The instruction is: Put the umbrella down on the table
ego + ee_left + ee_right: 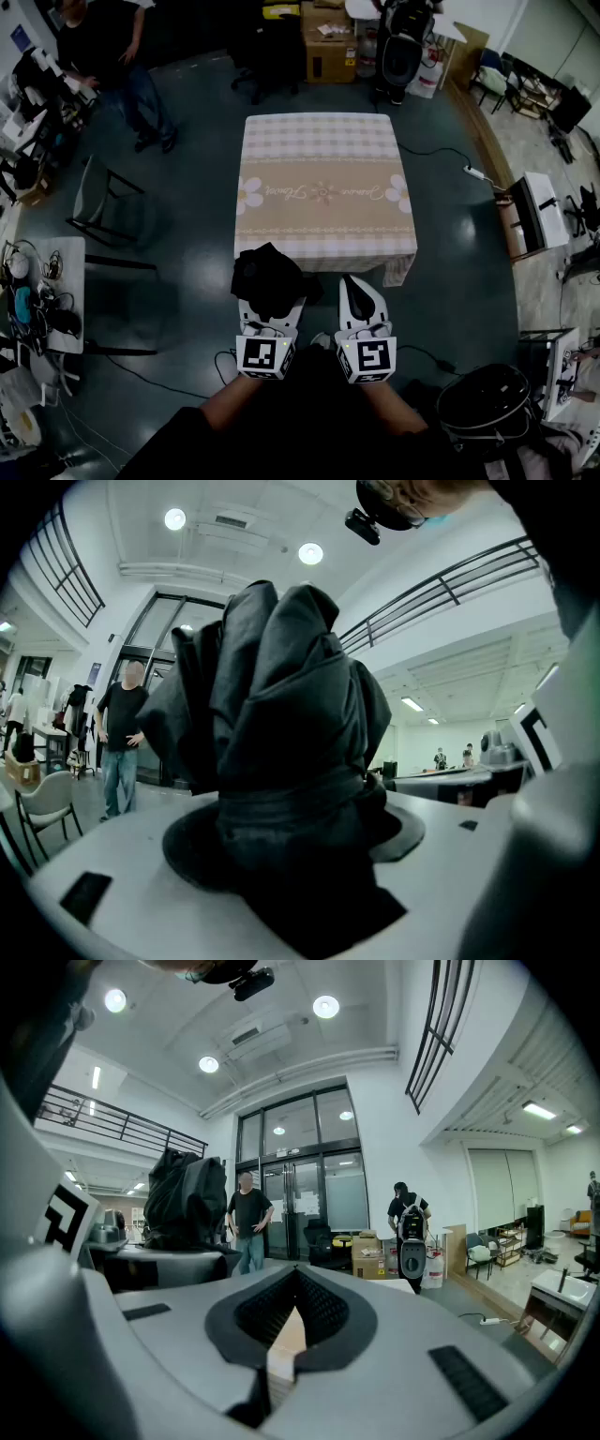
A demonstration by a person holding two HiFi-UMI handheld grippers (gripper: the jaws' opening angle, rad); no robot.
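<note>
A black folded umbrella (269, 278) is bunched between the jaws of my left gripper (271, 302), which is shut on it. It hangs just short of the near edge of the square table (323, 150), which has a beige and checked cloth. In the left gripper view the umbrella (281, 724) fills the middle, its dark folds standing up from between the grey jaws of my left gripper (298, 874). My right gripper (354, 283) is beside it to the right, shut and holding nothing. In the right gripper view my right gripper (291, 1314) has its black pads together, and the umbrella (185, 1199) shows at the left.
A person in black (112, 56) stands at the far left, beyond a grey chair (103, 202). A cardboard box (328, 42) and a second person (410, 1222) are behind the table. A cluttered side table (37, 291) is at the left, and a dark round bag (487, 398) sits on the floor at the right.
</note>
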